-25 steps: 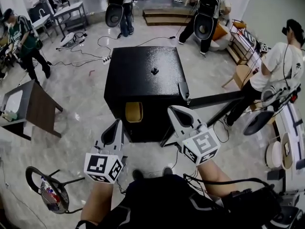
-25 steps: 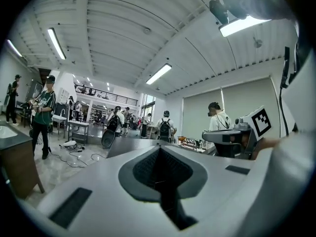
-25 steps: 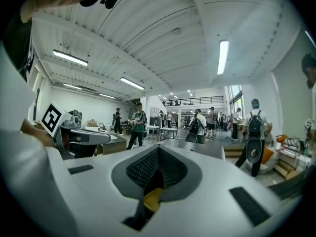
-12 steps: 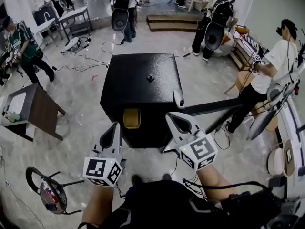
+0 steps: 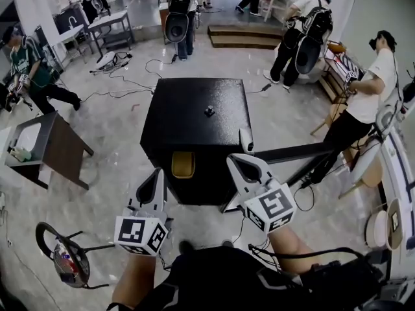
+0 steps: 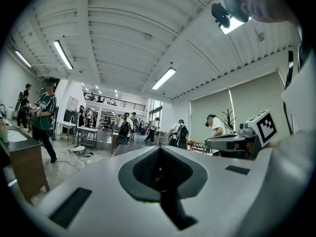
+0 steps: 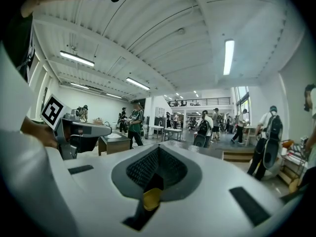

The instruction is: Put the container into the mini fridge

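A black mini fridge (image 5: 194,109) stands on the floor in front of me, its door (image 5: 292,153) swung open to the right. A yellow container (image 5: 182,165) sits inside the open front, near the top. In the head view my left gripper (image 5: 157,175) hangs just before the opening, below and left of the container, shut and empty. My right gripper (image 5: 237,159) is level with it at the hinge side, also shut with nothing held. In the right gripper view a yellow patch of the container (image 7: 152,199) shows through the gap below its jaws.
A small black object (image 5: 209,111) lies on the fridge top. A dark desk (image 5: 55,149) stands at the left and a stool (image 5: 61,258) at the lower left. Cables (image 5: 117,86) trail across the floor. Several people stand around, one (image 5: 369,102) close on the right.
Both grippers keep their places before the fridge. Only the head view has shifted a little, so the fridge sits slightly lower in the picture.
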Tool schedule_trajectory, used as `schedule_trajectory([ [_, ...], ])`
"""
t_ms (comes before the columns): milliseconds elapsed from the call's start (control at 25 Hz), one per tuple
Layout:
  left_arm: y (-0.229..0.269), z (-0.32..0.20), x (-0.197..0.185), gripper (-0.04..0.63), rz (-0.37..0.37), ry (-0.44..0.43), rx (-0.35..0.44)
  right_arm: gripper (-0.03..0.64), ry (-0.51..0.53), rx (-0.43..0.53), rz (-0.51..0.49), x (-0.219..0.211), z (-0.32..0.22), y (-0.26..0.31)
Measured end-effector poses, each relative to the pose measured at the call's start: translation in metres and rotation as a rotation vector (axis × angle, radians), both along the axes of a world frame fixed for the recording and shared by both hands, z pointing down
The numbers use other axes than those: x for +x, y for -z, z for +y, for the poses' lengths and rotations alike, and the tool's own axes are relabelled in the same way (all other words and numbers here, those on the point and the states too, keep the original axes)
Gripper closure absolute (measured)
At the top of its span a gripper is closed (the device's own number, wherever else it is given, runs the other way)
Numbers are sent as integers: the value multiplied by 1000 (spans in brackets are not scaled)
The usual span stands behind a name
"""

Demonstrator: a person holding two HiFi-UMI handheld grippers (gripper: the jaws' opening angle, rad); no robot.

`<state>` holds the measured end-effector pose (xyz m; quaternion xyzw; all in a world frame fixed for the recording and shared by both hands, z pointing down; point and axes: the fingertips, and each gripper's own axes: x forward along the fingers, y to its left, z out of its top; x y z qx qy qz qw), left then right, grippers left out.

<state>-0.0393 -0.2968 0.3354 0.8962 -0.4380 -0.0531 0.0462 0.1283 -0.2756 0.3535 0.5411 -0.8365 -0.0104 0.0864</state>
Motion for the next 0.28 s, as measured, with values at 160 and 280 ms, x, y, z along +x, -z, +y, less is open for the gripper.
schedule_trajectory([
  [160, 1, 1, 0, 586, -8, 15, -1, 600, 5, 4, -4, 2, -2, 2],
  [280, -2, 2, 0, 586, -9, 22, 6, 600, 12, 6, -4, 2, -4, 3],
])
